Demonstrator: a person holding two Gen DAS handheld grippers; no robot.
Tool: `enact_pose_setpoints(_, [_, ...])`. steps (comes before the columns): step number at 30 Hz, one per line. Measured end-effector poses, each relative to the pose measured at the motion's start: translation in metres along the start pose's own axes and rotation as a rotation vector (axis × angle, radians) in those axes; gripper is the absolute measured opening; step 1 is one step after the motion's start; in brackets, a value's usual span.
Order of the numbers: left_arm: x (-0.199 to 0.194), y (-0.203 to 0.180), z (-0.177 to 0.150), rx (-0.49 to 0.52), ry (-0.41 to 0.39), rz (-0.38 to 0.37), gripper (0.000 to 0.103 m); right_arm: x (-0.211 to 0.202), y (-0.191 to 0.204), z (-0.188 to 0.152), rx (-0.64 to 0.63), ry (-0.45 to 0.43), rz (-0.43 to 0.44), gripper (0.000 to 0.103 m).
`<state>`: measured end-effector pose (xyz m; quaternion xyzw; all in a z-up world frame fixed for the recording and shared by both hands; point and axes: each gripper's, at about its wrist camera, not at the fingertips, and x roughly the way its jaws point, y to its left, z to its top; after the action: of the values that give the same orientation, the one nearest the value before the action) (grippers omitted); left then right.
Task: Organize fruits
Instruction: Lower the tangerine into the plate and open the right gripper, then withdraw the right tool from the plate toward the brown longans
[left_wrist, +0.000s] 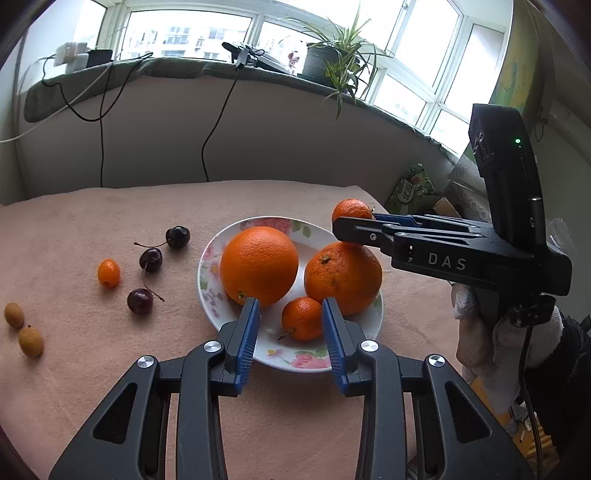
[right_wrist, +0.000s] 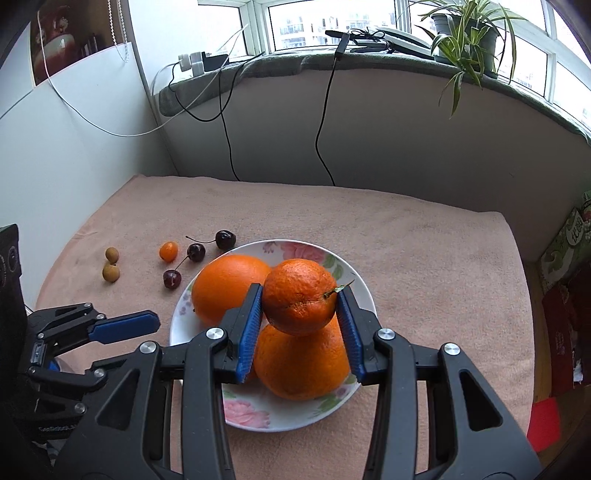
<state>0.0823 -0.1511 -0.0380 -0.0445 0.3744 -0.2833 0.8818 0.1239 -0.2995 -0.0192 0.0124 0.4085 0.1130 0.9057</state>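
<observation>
A floral plate (left_wrist: 212, 258) (right_wrist: 347, 273) holds a big orange (left_wrist: 258, 264) (right_wrist: 225, 286), a bumpy orange (left_wrist: 341, 278) (right_wrist: 301, 369) and a small mandarin (left_wrist: 301, 317). My right gripper (right_wrist: 300, 295) (left_wrist: 351, 225) is shut on another mandarin (right_wrist: 297, 295) (left_wrist: 351, 210) and holds it above the bumpy orange. My left gripper (left_wrist: 291, 314) (right_wrist: 147, 321) is open, its fingers either side of the small mandarin on the plate's near part. Three dark cherries (left_wrist: 150, 259), a kumquat (left_wrist: 108, 272) and two longans (left_wrist: 22, 328) lie on the pink cloth left of the plate.
The table is covered by a pink cloth (left_wrist: 110, 369) and ends at a grey wall under the window sill. Cables hang down the wall. A potted plant (left_wrist: 332, 55) stands on the sill. Boxes and bags (right_wrist: 569, 240) lie off the table's right side.
</observation>
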Motion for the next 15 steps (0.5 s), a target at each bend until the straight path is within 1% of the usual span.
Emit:
enact_pose_setpoints(8, [-0.001,0.010,-0.001,-0.023,-0.002,0.027,0.033,0.013,-0.002,0.007,-0.024,0.022,-0.017,0.042])
enact_pose_setpoints(11, [-0.001,0.012,-0.001,-0.027,-0.003,0.032,0.033,0.015,0.001,0.007,-0.041,0.025,-0.038,0.043])
enact_pose_setpoints(12, [-0.001,0.013,-0.001,-0.029,-0.002,0.033,0.033,0.015,0.002,0.008,-0.046,0.024,-0.046,0.050])
enact_pose_setpoints(13, [-0.002,0.014,-0.002,-0.031,-0.003,0.034,0.033,0.014,0.002,0.009,-0.051,0.018,-0.047,0.059])
enact_pose_setpoints(15, [-0.003,0.015,-0.002,-0.034,-0.005,0.037,0.033,0.014,0.003,0.010,-0.058,0.012,-0.053,0.062])
